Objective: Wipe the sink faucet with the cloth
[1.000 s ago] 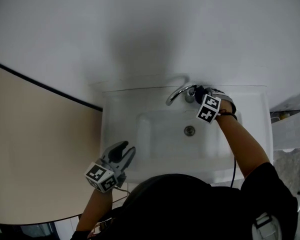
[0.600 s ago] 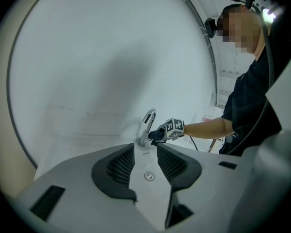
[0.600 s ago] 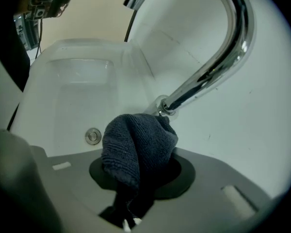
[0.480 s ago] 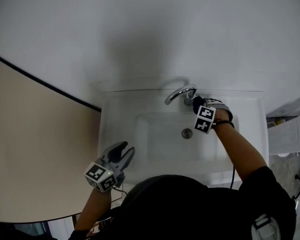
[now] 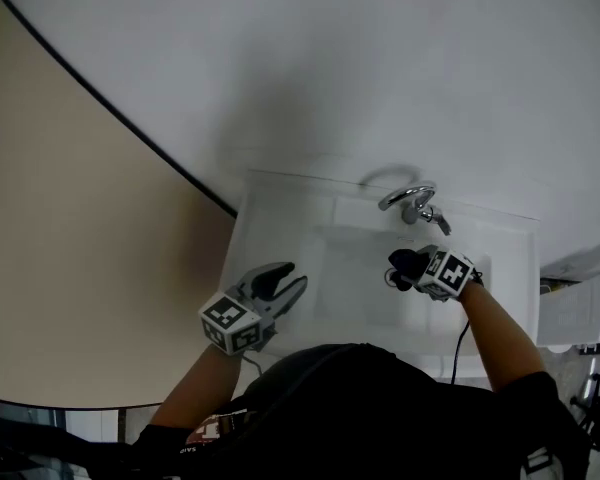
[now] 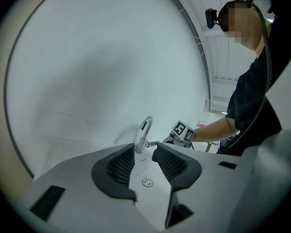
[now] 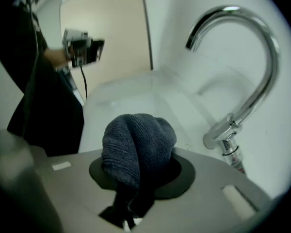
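A chrome faucet [image 5: 410, 200] [image 7: 247, 76] [image 6: 144, 132] with a curved spout stands at the back rim of the white sink [image 5: 280, 208]. My right gripper [image 5: 405, 267] [image 7: 138, 166] is shut on a bunched dark blue-grey cloth [image 7: 138, 147] [image 5: 402, 264]. It hangs over the basin, in front of the faucet and apart from it. My left gripper [image 5: 283, 286] [image 6: 144, 166] stands open with nothing between its jaws, by the sink's front left corner, pointing across the basin toward the faucet.
A drain [image 6: 146, 182] lies in the basin floor. A white wall [image 5: 380, 58] rises behind the sink, with a beige panel [image 5: 70, 228] at the left. A white cabinet [image 5: 580, 313] stands at the right.
My right gripper with the cloth has pulled back from the faucet base toward me, over the basin. The left gripper has stayed by the front left corner. The head view has shifted.
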`<state>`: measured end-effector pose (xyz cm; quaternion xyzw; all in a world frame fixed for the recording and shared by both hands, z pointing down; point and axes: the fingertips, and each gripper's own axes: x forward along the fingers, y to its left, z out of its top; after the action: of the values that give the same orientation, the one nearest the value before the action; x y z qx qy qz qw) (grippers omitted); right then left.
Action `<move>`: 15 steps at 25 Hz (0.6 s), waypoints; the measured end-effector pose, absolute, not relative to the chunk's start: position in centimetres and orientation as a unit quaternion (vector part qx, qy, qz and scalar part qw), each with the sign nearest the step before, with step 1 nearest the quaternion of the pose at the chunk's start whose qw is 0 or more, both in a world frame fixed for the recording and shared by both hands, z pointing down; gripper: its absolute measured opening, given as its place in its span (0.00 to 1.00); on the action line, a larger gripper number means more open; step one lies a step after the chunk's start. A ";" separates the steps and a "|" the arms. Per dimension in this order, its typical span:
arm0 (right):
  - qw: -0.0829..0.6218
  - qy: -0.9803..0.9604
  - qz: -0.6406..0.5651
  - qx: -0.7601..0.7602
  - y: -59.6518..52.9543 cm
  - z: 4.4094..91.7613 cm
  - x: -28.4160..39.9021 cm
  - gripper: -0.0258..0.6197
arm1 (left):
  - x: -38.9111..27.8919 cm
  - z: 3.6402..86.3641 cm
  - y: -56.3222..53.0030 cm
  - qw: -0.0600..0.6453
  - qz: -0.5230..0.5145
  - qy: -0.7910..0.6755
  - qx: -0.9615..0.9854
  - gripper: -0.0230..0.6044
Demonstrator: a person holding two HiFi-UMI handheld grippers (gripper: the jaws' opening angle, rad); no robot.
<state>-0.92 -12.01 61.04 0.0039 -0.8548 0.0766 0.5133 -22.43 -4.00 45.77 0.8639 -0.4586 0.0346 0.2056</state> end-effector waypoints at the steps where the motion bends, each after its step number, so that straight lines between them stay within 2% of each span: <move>1: 0.457 -0.880 0.124 0.024 -11.0 59.4 -1.9 0.22 | -22.5 45.6 -4.1 0.206 0.025 -0.448 0.870 0.27; 5: 0.269 -0.926 0.237 0.117 -7.6 53.7 -2.4 0.22 | -22.4 44.8 -3.5 0.201 -0.004 -0.399 0.895 0.26; 7: 0.206 -0.929 0.254 0.171 -6.4 51.7 -1.3 0.22 | -22.6 44.7 -2.8 0.191 -0.003 -0.380 0.905 0.16; 10: 0.137 -0.924 0.262 0.240 -5.9 49.1 1.0 0.22 | -22.3 44.6 -2.7 0.184 -0.007 -0.349 0.919 0.04; 15: 0.060 -0.932 0.240 0.265 -5.9 43.7 3.7 0.22 | -21.1 42.8 -2.6 0.180 -0.013 -0.340 0.923 0.04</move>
<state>3.71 -5.95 43.74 0.2646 -0.9320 0.2402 0.0604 -21.08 -2.61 42.77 0.9229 -0.3403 -0.0130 0.1796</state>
